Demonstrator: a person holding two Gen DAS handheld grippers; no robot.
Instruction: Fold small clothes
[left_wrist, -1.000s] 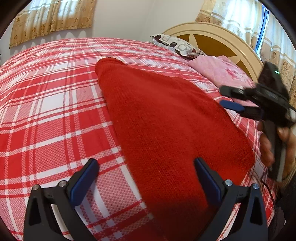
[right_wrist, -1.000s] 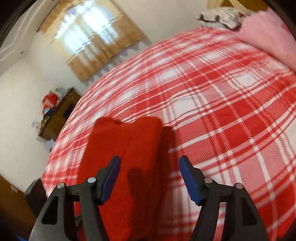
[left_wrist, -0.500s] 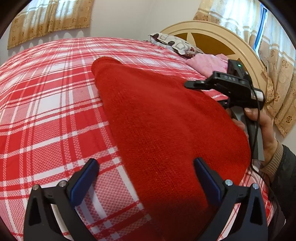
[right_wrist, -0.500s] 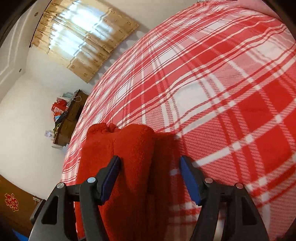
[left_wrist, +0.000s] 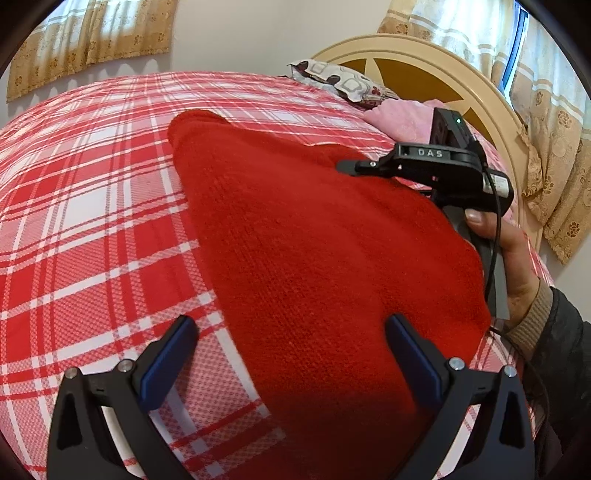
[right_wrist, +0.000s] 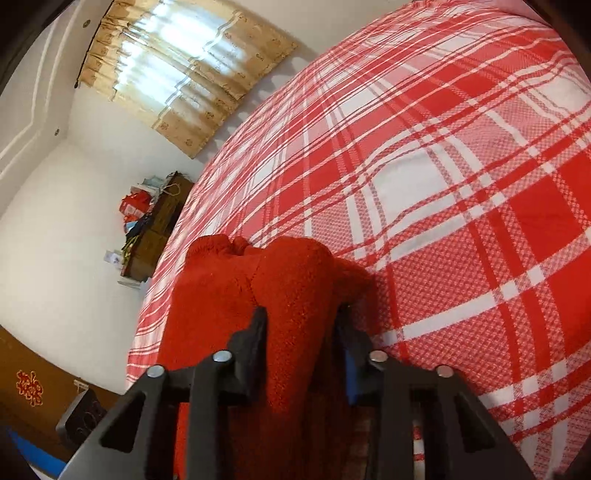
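The red knit (left_wrist: 314, 258) lies flat on the plaid bed (left_wrist: 92, 221), filling the middle of the left view from upper centre down to the lower edge. It looks thick, soft and limp: judge it as light but floppy, likely to sag and drag if you lift it by one point, and grippy enough not to slide out of a pinch. Best holds are the edges and corners, where you catch a full fold of cloth and not just the top layer.

Your right gripper (right_wrist: 303, 325) has its jaws nearly closed on a bunched ridge of the knit (right_wrist: 291, 288) at lower centre of the right view; in the left view it sits at the garment's right edge, centre right of the frame. Your left gripper (left_wrist: 291, 343) hangs over the near part of the knit with jaws spread wide and nothing in them.

A patterned pillow (left_wrist: 340, 83) and pink cloth (left_wrist: 402, 118) lie at upper right by the headboard (left_wrist: 461, 81), well apart from the knit.
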